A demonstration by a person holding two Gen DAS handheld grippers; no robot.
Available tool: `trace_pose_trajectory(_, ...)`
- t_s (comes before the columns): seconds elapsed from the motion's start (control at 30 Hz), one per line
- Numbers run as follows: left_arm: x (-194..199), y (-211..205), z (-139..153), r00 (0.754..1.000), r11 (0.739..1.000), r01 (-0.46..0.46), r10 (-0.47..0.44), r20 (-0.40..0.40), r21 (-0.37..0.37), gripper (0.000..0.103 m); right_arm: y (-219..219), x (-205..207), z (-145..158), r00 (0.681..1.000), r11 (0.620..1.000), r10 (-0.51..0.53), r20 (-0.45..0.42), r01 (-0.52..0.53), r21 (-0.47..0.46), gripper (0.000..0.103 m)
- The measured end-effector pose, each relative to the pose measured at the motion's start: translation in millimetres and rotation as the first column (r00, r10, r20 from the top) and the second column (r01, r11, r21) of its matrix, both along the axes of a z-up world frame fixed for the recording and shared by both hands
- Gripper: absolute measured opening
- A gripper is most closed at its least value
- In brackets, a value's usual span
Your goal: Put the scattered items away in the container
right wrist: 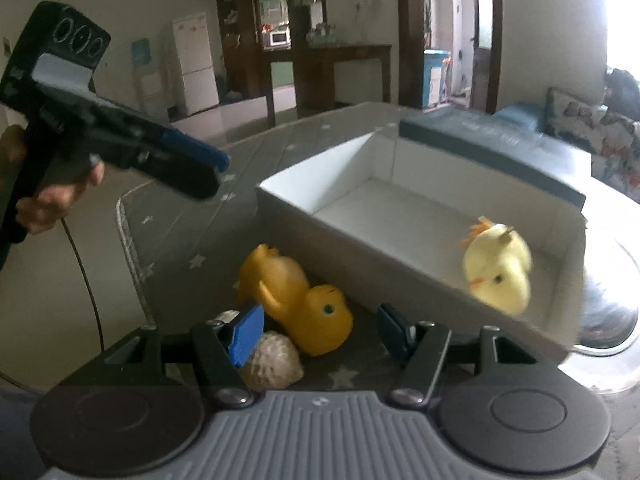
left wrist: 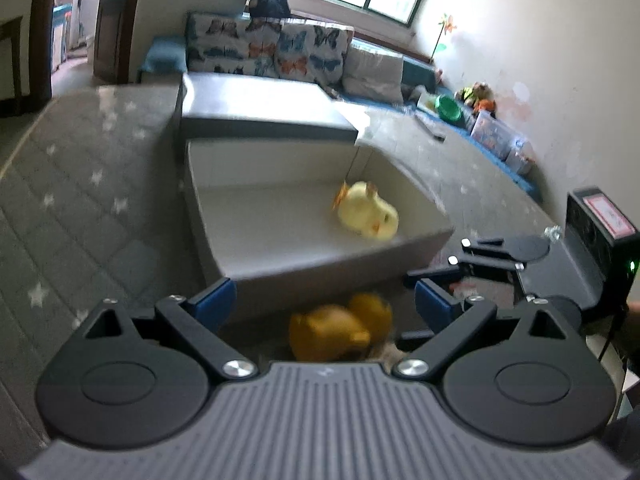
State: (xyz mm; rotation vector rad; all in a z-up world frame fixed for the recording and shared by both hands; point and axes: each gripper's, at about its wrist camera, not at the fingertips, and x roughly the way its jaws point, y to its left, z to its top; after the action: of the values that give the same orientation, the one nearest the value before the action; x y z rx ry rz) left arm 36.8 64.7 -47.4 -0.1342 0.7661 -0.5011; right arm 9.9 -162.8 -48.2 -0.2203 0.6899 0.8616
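Observation:
A white open box [left wrist: 320,264] sits on a grey star-patterned mat [left wrist: 80,200]. Inside it, at its right end, is a blurred pale yellow chick toy [left wrist: 368,214] [right wrist: 498,264]. An orange rubber duck [right wrist: 296,300] [left wrist: 340,332] lies on its side on the mat against the front wall of the box [right wrist: 360,264], with a cream shell [right wrist: 272,360] beside it. My left gripper [left wrist: 324,300] hangs open above the duck, gripping nothing; it also shows at the left of the right wrist view [right wrist: 214,176]. My right gripper [right wrist: 320,332] is open, its fingers astride the duck and shell without pressing on them.
A dark grey lid [left wrist: 260,108] lies behind the box. Beyond it is a sofa with butterfly cushions [left wrist: 280,48], and toys and bins [left wrist: 480,104] line the right wall. A white fridge [right wrist: 192,64] and a dark table [right wrist: 340,60] stand across the room.

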Motion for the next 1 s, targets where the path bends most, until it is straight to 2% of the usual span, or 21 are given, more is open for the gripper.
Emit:
trace_pose_trajectory(0.23, 5.5, -5.7, -26.3, 0.995, 0.998, 0.044, -0.047, -0.092, -0.035, 0.096, 9.4, 3.9, -9.7, 0.999, 1.000, 0.021, -0.029, -0.022, -0.020, 0.064)
trace_pose_trajectory(0.57, 24.4, -15.3, -44.6, 0.986, 0.993, 0.065, -0.078, -0.145, -0.097, 0.095, 11.8, 12.6, -13.8, 0.997, 1.000, 0.022, -0.071, -0.022, 0.000, 0.057)
trace_pose_trajectory(0.8, 31.6, -19.3, -54.7, 0.981, 0.992, 0.064, -0.084, -0.177, -0.112, 0.087, 16.6, 14.9, -20.7, 0.997, 1.000, 0.017, -0.074, -0.018, -0.010, 0.055)
trace_pose_trajectory(1.0, 32.3, -18.3, -54.5, 0.984, 0.994, 0.044, -0.060, -0.169, -0.096, 0.079, 17.2, 15.6, -22.9, 0.998, 1.000, 0.008, -0.070, -0.008, -0.005, 0.049)
